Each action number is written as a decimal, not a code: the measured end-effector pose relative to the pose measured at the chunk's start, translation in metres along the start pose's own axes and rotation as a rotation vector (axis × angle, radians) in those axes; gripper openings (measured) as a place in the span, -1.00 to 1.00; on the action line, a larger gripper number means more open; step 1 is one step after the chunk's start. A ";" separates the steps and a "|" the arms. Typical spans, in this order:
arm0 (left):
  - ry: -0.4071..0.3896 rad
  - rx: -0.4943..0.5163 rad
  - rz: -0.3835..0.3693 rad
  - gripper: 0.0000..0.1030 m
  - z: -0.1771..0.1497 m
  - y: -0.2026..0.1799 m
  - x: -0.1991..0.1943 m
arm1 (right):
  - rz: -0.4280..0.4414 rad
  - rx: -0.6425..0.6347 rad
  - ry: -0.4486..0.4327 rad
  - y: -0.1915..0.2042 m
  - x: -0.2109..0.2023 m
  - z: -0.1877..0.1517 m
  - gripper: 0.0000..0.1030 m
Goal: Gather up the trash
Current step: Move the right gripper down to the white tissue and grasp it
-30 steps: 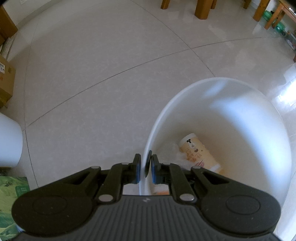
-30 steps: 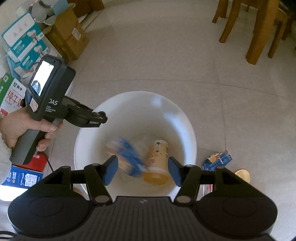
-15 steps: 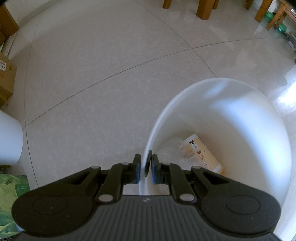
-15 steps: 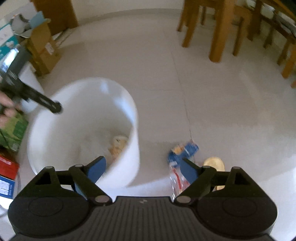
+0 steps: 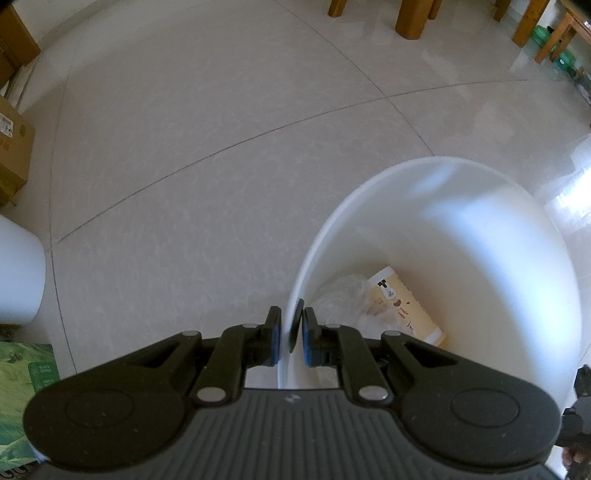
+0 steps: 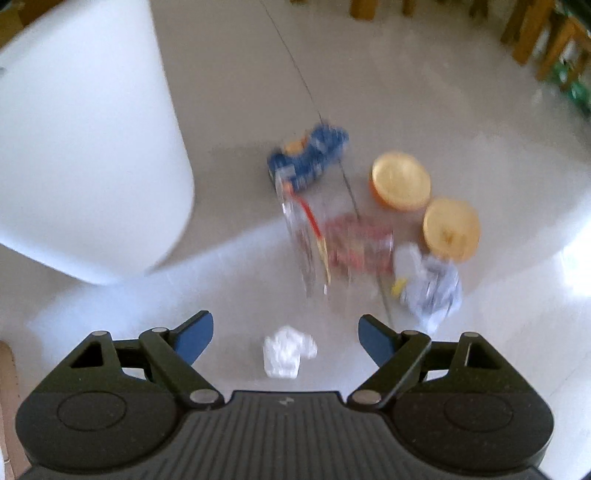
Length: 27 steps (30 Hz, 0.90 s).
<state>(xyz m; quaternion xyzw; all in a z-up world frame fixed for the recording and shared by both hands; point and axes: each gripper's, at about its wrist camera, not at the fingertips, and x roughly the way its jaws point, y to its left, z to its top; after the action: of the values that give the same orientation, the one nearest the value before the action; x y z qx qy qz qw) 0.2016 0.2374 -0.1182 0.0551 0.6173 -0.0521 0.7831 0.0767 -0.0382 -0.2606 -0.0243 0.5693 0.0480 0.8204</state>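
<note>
- Ahead of the right tongs (image 6: 285, 334) the trash lies scattered on the pale tiled floor (image 6: 229, 92): a crumpled white paper wad (image 6: 288, 351) sits between the two tips, low on the floor and touching neither.
- Farther ahead lies a clear plastic wrapper with red print (image 6: 332, 240), and beyond it a blue wrapper (image 6: 310, 155); all are blurred, so the details cannot be read.
- Ahead and to the right stand two round orange lids (image 6: 401, 181), close together, with a crumpled grey-white wrapper (image 6: 430, 286) just beside the nearer one.
- The white bin (image 6: 81, 140) rises to the left of the right tongs, apart from the litter; bare floor lies between them.
- Wooden furniture legs (image 6: 528, 33) stand far ahead to the right, well apart from the trash.
- Inside the bin, just ahead and right of the left tongs (image 5: 289, 334), lie a paper cup (image 5: 404, 308) on its side and a clear crumpled bag (image 5: 341, 299).
- A cardboard box (image 5: 13, 155) sits far left of the left tongs, across open floor.
- The left tongs are clenched on the bin's rim, one pad on each side of the wall.
- The right tongs are spread wide and empty; their jaws have just been closing slightly, gripping nothing.
</note>
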 end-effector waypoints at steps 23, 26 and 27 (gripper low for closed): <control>0.008 -0.003 0.008 -0.82 0.003 -0.003 0.000 | -0.013 0.123 0.122 -0.004 0.097 -0.034 0.19; 0.007 -0.002 0.008 -0.82 0.003 -0.003 0.000 | -0.018 0.118 0.123 -0.002 0.097 -0.033 0.04; 0.007 -0.001 0.008 -0.82 0.003 -0.003 0.000 | -0.020 0.116 0.121 -0.003 0.098 -0.032 -0.01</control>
<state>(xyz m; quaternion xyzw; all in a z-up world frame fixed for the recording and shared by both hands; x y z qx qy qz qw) 0.2043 0.2339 -0.1175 0.0574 0.6200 -0.0483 0.7810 0.0811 -0.0389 -0.3632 0.0148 0.6195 0.0050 0.7849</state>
